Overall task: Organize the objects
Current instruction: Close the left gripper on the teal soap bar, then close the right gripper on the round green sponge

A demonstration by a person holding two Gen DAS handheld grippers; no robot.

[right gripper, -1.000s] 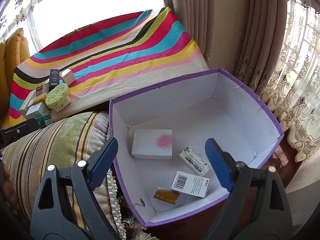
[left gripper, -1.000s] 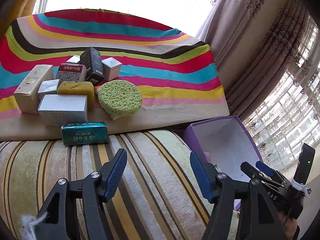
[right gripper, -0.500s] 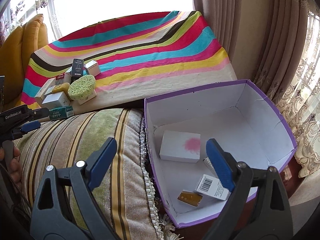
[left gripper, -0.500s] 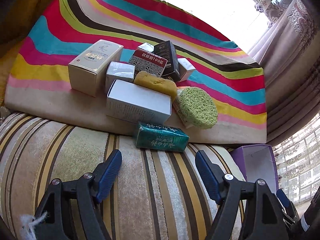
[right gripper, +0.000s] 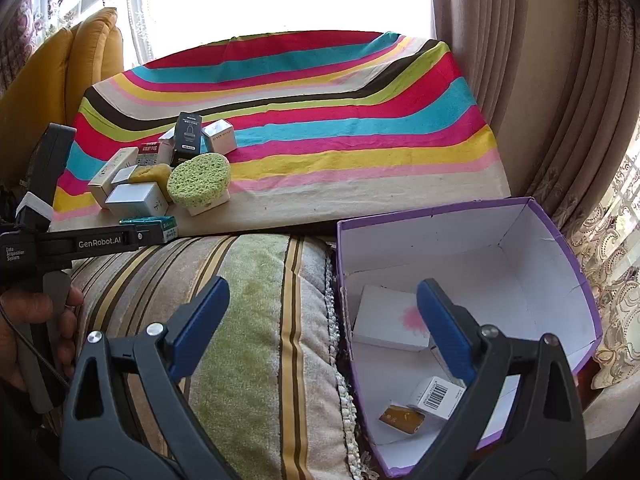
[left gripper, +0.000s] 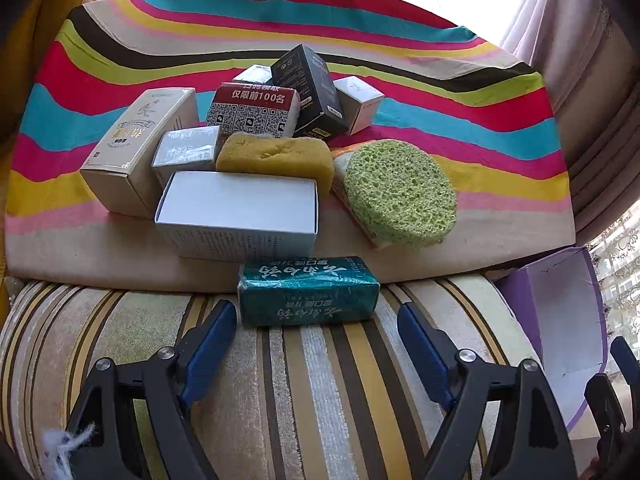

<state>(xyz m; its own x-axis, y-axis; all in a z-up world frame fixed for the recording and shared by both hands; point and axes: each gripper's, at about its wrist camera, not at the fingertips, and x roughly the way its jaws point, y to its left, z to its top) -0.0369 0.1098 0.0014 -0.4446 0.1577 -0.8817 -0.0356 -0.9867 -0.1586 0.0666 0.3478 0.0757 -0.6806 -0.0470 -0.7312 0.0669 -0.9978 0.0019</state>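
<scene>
A teal wrapped box (left gripper: 308, 292) lies at the striped cloth's front edge, just ahead of my left gripper (left gripper: 314, 316). Its jaws are opening; the pads flank the box's near end without pressing it. Behind it is a pile: a white box (left gripper: 240, 208), a yellow sponge (left gripper: 276, 156), a round green sponge (left gripper: 396, 192), a black box (left gripper: 312, 84) and several more cartons. My right gripper (right gripper: 323, 286) hangs over the cushion beside the purple box (right gripper: 560, 248), jaws opening with nothing between them. In that box lie a pink-marked white box (right gripper: 388, 320), a barcoded carton (right gripper: 434, 394) and an amber packet (right gripper: 402, 416).
A striped cushion (right gripper: 248, 320) fills the foreground of both views. The rainbow-striped cloth (right gripper: 340, 132) covers the surface behind it. Curtains (right gripper: 540, 80) hang at the right and a yellow sofa back (right gripper: 60, 80) stands at the left. A hand (right gripper: 24, 328) holds the left gripper's handle.
The left gripper swung away from the purple box, tipped down and closed in on the teal box, its jaws wider. The right gripper drifted left, from over the purple box to the cushion edge.
</scene>
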